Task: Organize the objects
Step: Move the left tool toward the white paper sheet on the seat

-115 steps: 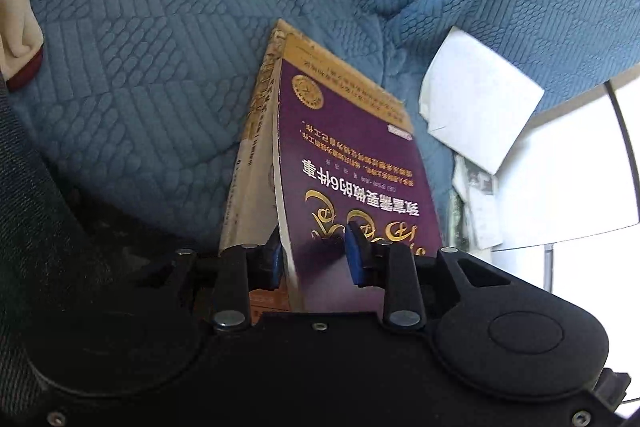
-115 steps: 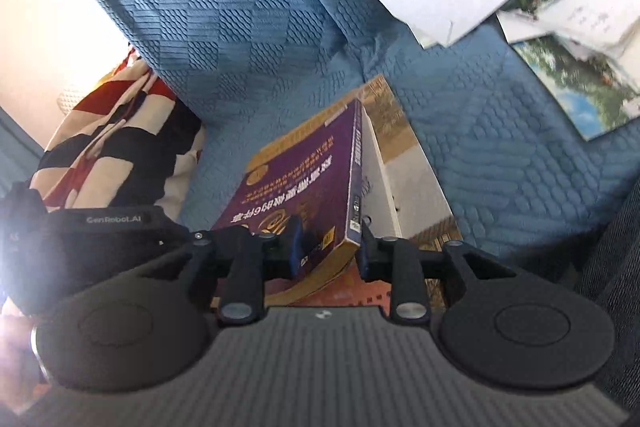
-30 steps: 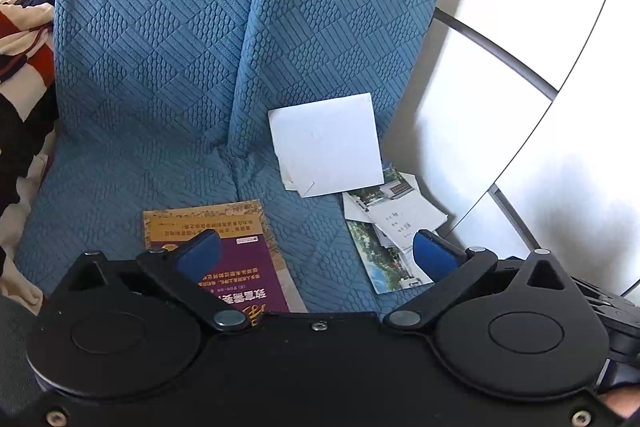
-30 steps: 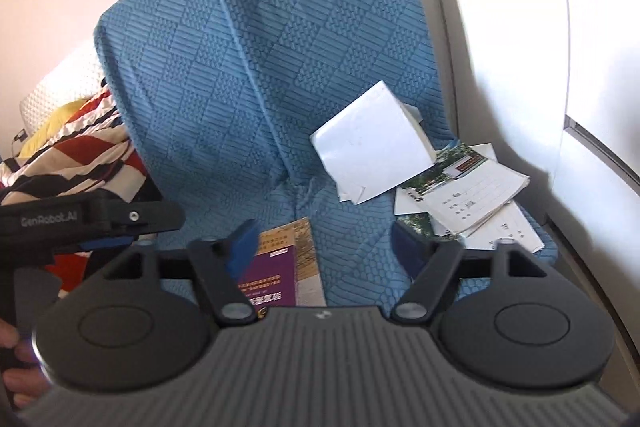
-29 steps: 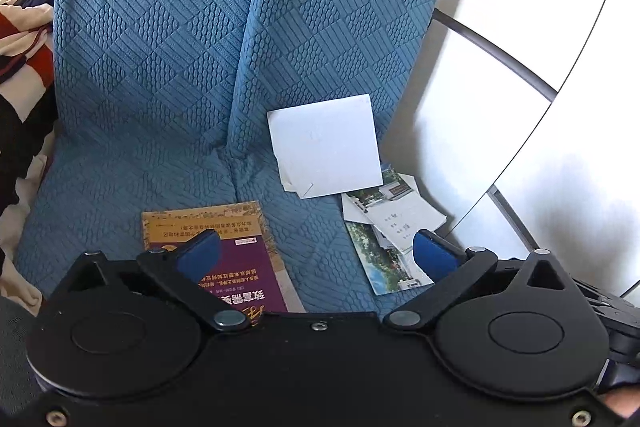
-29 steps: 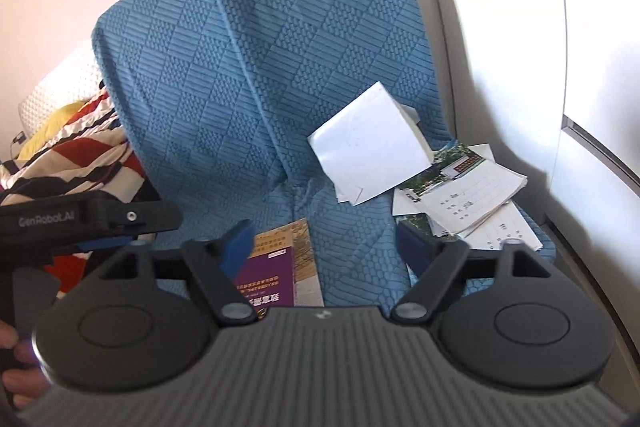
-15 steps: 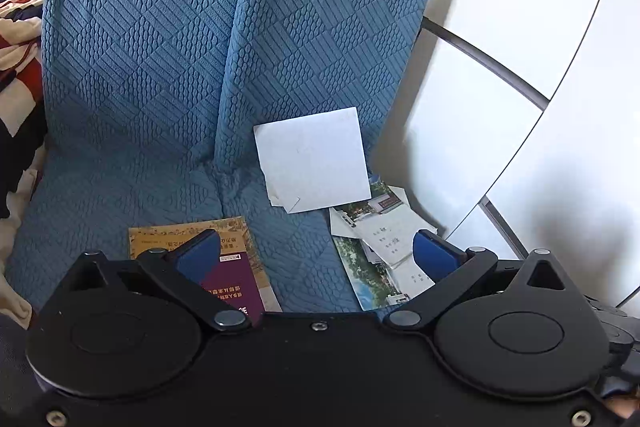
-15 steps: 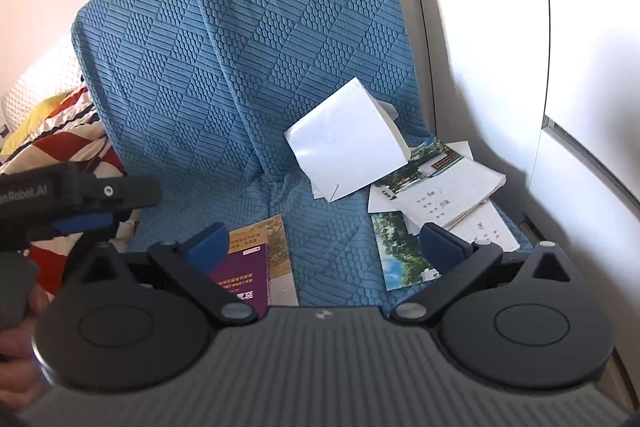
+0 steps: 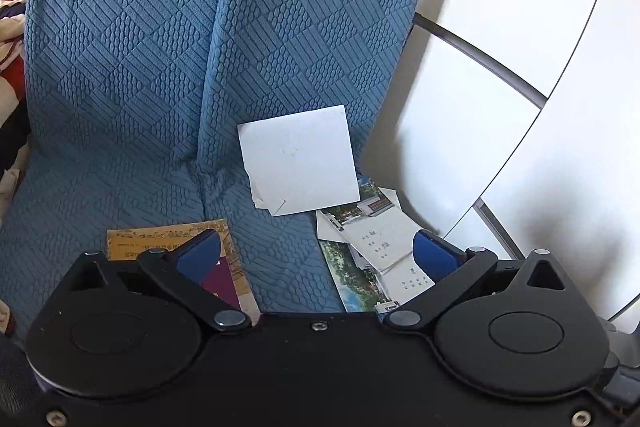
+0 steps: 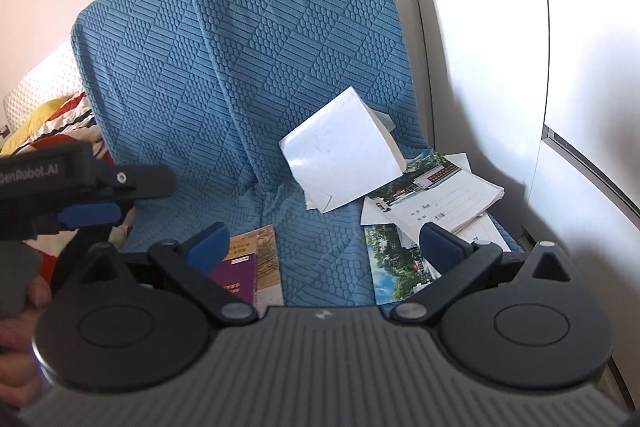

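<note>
Right wrist: both grippers' fingers (image 10: 440,247) wide apart, empty, above purple book (image 10: 236,275).

Blue textured fabric seat cover (image 9: 140,75) spans two upright back cushions and the seat; checker pattern of ribbed and pebbled squares. White panelled wall (image 9: 500,27) at right, crossed by a dark grey metal rail (image 9: 480,61) running from the far cushion edge. Red, white and black striped cloth (image 10: 60,131) bunched at left, beside a white quilted pillow (image 10: 40,83) farther back.
</note>
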{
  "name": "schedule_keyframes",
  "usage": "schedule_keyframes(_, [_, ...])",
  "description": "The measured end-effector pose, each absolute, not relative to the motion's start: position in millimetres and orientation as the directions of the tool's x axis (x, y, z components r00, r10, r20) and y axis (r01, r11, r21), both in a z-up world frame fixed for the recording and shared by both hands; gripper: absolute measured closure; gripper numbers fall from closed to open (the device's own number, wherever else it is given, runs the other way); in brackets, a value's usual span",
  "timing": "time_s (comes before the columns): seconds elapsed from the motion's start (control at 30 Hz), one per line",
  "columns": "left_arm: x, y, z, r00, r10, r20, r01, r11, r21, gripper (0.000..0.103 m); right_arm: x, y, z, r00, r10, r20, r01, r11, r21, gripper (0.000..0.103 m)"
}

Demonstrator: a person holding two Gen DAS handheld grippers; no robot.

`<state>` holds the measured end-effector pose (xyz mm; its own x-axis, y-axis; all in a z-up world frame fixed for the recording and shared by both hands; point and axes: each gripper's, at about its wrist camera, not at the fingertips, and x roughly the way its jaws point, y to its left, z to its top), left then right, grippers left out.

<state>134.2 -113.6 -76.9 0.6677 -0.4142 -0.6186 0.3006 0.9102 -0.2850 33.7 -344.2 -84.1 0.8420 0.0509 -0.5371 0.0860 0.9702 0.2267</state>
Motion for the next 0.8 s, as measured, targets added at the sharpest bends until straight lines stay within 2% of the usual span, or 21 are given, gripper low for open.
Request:
schedule_keyframes(0.33, [172, -133, -100, 0.651, -0.448, -0.613, 0.309, 0.894, -0.325, 0.001, 66, -354, -131, 0.859, 0.045, -0.510, 0.103, 0.961, 0.257, 0.000])
schedule_keyframes(0.57, [203, -144, -118, 0.650, -0.422, -0.632, 0.286, 0.906, -0.311, 0.001, 86, -354, -159, 0.849, 0.002, -0.528, 0.147, 0.959, 0.241, 0.000])
schedule_keyframes(0.8, [224, -156, -125, 0.648, -0.411, -0.641, 0.282, 0.911, -0.300, 0.001, 102, -365, -169, 0.867, -0.038, -0.497, 0.189, 0.948, 0.257, 0.000])
